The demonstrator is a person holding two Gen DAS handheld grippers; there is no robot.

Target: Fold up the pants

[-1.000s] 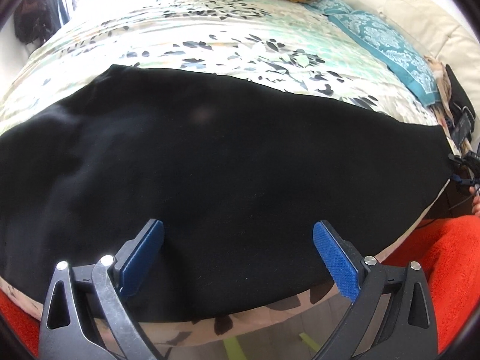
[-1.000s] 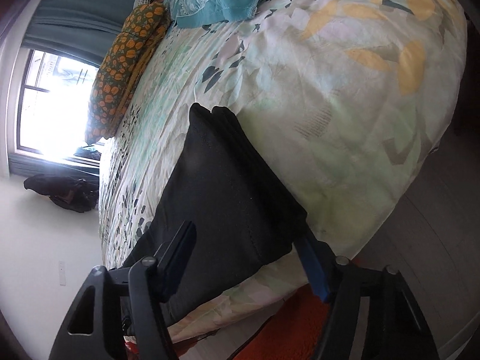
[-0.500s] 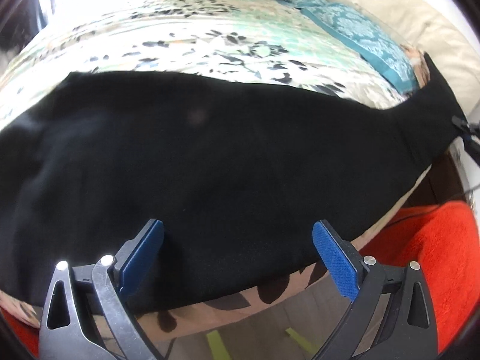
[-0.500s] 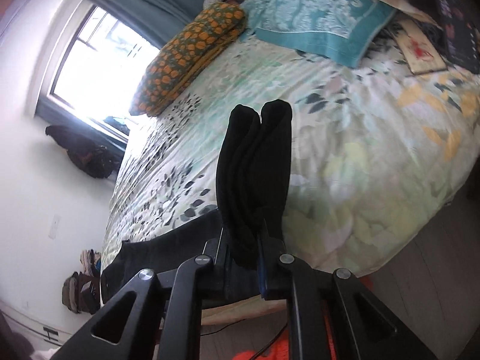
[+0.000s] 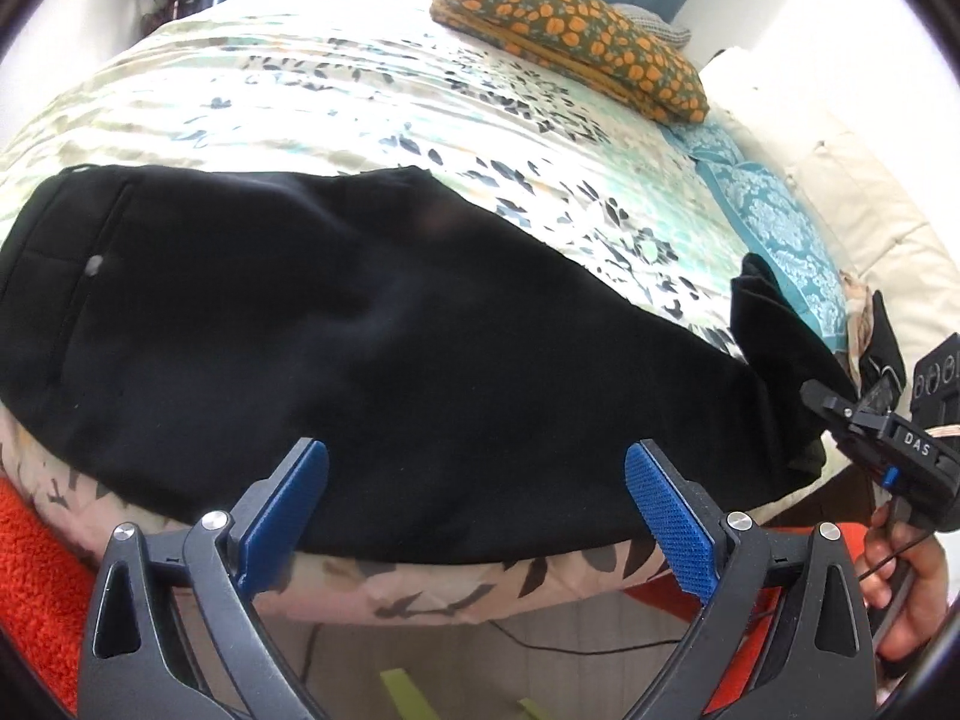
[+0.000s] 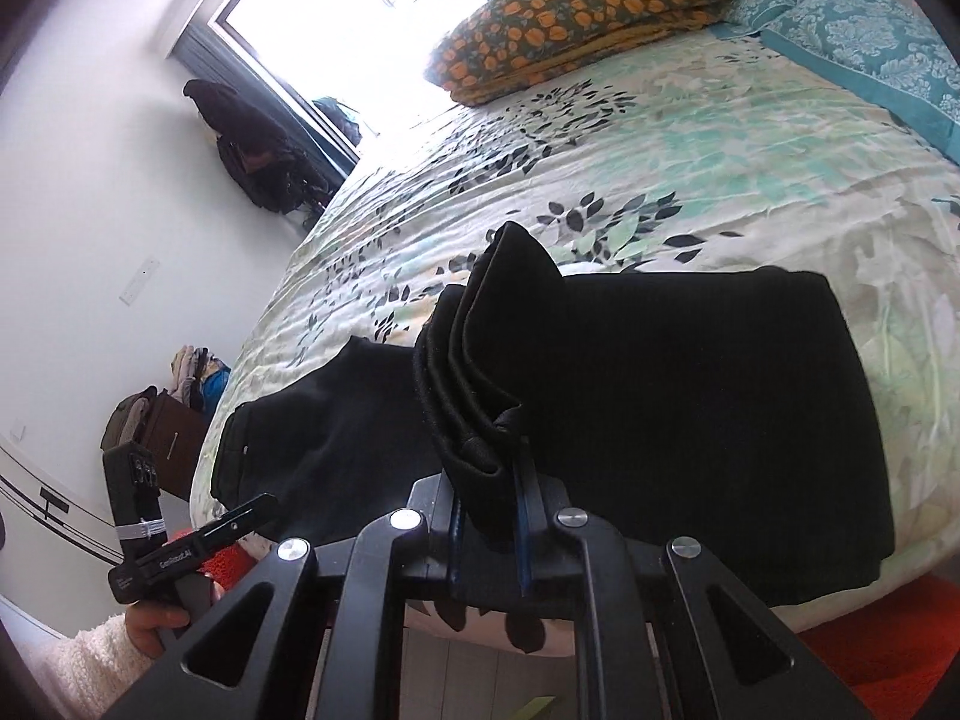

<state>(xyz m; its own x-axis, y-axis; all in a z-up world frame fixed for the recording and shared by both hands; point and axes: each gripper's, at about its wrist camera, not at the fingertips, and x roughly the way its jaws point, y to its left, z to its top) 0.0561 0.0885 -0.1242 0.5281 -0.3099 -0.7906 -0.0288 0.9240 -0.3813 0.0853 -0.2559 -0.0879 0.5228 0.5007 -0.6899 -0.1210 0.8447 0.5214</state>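
Between the clenched jaws of the right gripper (image 6: 489,531) a bunched hem end of the black knit pants (image 6: 690,420) is pinched, the jaws having just been closing on it, and the cuffs are seen standing up above the blue pads in stacked layers. The blue-padded jaws of the left gripper (image 5: 477,516) are spread wide with nothing between them, and they are held above the near edge of the pants, over the middle of the garment; no contact with the cloth can be made out. The pants are laid lengthwise along the near edge of the floral bedspread in white, green and grey (image 5: 336,102), with the waistband end lying flat at the far left of the left wrist view and the leg end lifted off the bed at the right. It is judged that the legs have already been laid one on the other, and that the lengthwise fold has only been begun: the raised hem is not yet carried over to the waistband, and any further fold is left to be done. An orange-flowered cushion (image 6: 576,24) and a teal patterned pillow (image 6: 870,42) are seen well apart at the head of the bed.
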